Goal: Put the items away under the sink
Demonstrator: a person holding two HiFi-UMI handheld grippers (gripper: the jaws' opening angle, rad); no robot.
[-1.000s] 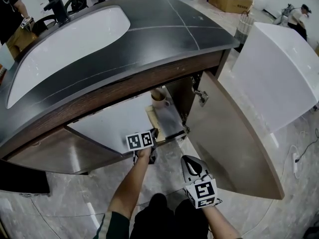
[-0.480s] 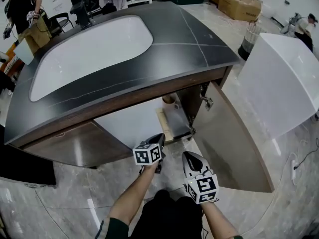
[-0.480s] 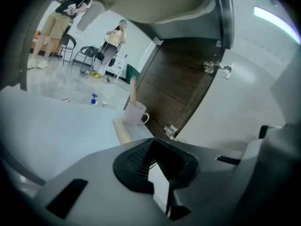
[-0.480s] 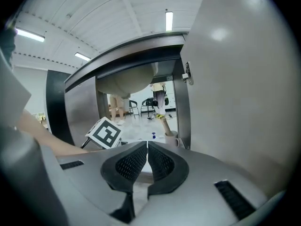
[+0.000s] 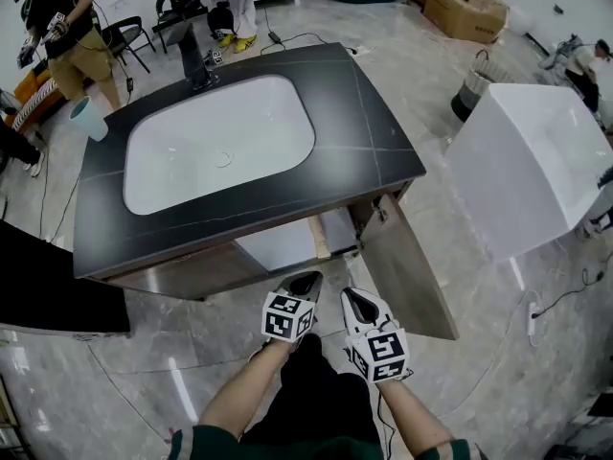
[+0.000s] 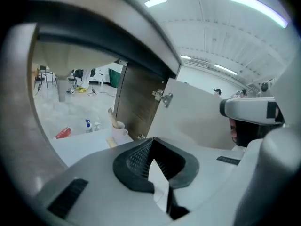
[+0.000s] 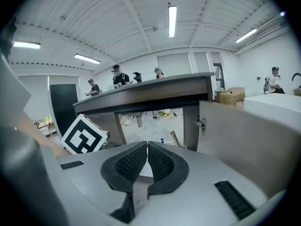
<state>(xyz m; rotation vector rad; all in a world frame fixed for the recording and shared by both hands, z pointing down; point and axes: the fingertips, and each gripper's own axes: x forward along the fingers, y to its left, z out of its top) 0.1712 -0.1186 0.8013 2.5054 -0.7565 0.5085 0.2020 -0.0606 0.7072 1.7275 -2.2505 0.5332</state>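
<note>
The under-sink cabinet stands open, with its right door swung out. On its white shelf I see a red packet, a small spray bottle and a white mug with a stick in it. My left gripper is out in front of the cabinet and shut. Its jaws have just closed the last bit, with nothing between them. My right gripper is beside it, shut and empty. Neither touches the cabinet.
Above the cabinet are a dark countertop, a white basin and a black faucet. A teal cup sits at the counter's left edge. A large white block stands to the right. People stand at the back left.
Both grippers have risen and pulled back from the cabinet opening. The view has lifted too, so the whole countertop and basin now show.
</note>
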